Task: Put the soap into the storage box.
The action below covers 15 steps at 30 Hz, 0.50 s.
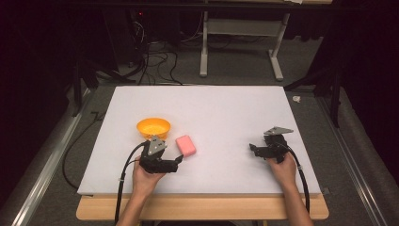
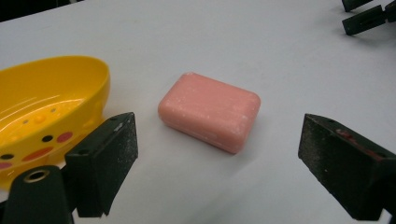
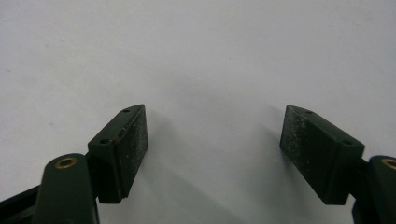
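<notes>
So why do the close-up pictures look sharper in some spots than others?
Left gripper view: the soap is sharp, the near pads soft and large. Right gripper view: grainy, with faint shadows under the pads. High view: the table is bright, its surroundings dark.

One pink soap bar (image 2: 209,112), one yellow dish (image 2: 46,105), two tools on one table (image 1: 226,108).

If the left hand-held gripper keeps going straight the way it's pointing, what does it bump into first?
Most likely the pink soap bar. It lies on the white table right ahead of the open left hand-held gripper, between its jaws' line. The yellow dish sits off to one side, so it would probably be missed.
</notes>
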Each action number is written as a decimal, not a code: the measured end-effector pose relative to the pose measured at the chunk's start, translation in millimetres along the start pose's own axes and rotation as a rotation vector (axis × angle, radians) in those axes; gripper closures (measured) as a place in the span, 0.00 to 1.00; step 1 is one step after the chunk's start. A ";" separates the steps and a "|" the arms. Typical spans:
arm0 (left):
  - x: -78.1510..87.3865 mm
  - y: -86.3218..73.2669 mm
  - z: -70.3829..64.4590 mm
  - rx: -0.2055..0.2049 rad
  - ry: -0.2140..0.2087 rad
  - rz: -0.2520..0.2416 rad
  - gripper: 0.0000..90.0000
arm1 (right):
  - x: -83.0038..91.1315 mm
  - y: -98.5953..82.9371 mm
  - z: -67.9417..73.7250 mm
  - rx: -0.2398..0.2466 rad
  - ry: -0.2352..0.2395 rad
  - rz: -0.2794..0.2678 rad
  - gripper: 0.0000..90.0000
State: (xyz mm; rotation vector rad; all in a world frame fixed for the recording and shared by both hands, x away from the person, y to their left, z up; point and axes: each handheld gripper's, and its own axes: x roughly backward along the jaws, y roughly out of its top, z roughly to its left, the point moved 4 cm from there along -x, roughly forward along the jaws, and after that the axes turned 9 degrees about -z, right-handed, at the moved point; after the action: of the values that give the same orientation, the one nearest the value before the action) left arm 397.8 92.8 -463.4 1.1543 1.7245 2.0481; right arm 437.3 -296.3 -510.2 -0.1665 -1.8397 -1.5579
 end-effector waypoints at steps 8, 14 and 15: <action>-19.4 3.8 1.1 0.001 -0.034 0.027 0.09 | 0.0 0.0 0.0 0.000 0.000 0.000 0.27; -30.3 6.8 -1.3 -0.025 -0.050 0.039 0.08 | -0.1 0.0 -0.1 0.000 0.000 -0.001 0.27; -35.0 6.8 -1.2 -0.028 -0.053 0.046 0.08 | -0.2 0.0 0.0 -0.001 0.000 -0.002 0.27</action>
State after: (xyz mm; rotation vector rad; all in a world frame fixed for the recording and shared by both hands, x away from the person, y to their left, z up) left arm 422.4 68.3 -471.8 1.2396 1.6546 2.0421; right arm 437.4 -296.3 -510.3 -0.1647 -1.8399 -1.5600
